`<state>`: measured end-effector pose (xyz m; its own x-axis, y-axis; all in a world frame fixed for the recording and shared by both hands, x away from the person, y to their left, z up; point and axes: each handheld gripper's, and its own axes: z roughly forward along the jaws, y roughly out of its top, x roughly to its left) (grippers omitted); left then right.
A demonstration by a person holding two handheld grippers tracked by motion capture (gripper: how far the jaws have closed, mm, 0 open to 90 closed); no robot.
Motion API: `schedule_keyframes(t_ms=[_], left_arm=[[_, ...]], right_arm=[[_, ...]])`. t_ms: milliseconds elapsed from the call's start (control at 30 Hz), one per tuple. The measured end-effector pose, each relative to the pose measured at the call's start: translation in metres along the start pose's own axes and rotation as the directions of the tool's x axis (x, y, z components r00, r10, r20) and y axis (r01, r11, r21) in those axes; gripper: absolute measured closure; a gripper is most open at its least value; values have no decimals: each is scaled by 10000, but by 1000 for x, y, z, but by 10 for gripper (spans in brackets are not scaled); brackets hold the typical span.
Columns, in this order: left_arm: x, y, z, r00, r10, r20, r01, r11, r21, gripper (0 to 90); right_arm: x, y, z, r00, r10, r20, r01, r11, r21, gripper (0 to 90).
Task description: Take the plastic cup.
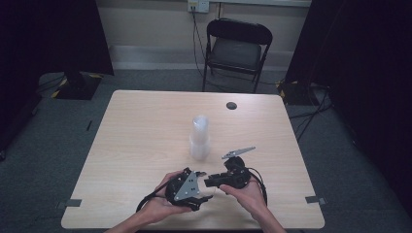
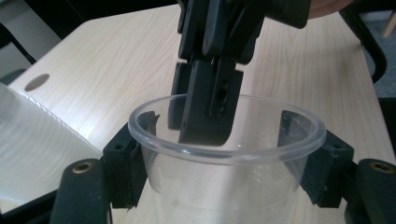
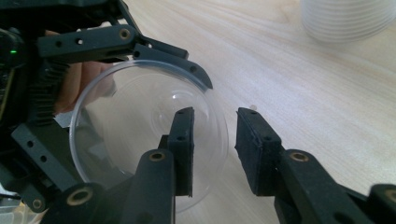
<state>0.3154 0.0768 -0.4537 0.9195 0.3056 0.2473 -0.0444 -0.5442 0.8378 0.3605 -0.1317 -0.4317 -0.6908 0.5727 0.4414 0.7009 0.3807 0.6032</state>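
Note:
A clear plastic cup (image 2: 224,186) sits sideways between the pads of my left gripper (image 2: 219,140), which is shut on it low over the table's front edge (image 1: 194,224). My right gripper (image 3: 215,140) faces it from the right, open, with one pad inside the cup's mouth and the other outside the rim. From the left gripper view the right gripper (image 2: 191,116) reaches down into the cup. In the high view the left gripper (image 1: 201,187) and right gripper (image 1: 210,181) meet tip to tip. The cup (image 3: 140,121) has the left gripper's fingers (image 3: 173,58) around its wall.
A tall stack of clear cups (image 1: 199,138) stands upright at the table's middle, just behind the grippers, and its base (image 3: 348,18) lies close ahead of my right gripper. A round cable hole (image 1: 231,105) marks the far side. A black folding chair (image 1: 238,48) stands beyond the table.

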Motion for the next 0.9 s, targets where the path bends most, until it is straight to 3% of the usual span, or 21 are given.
schedule_keyframes(t_ms=[433, 600, 800, 900], left_arm=[[12, -5, -5, 9949, -952, -345, 940, 9950, -330, 291], [13, -6, -7, 9918, -1245, -297, 1232, 9914, -439, 290], [17, -8, -12, 9855, -1646, -407, 1621, 9851, -579, 290], [22, -11, -14, 9785, -1994, -529, 1961, 9786, -614, 291]], right_arm=[[-1, 2, -10, 9999, -130, 49, 133, 9964, -833, 658], [-2, 2, -15, 9999, -100, -10, 98, 9930, -1175, 662], [-2, 2, -22, 9995, -304, 0, 299, 9827, -1830, 660], [-2, 4, -24, 9993, -369, -51, 352, 9798, -1970, 653]])
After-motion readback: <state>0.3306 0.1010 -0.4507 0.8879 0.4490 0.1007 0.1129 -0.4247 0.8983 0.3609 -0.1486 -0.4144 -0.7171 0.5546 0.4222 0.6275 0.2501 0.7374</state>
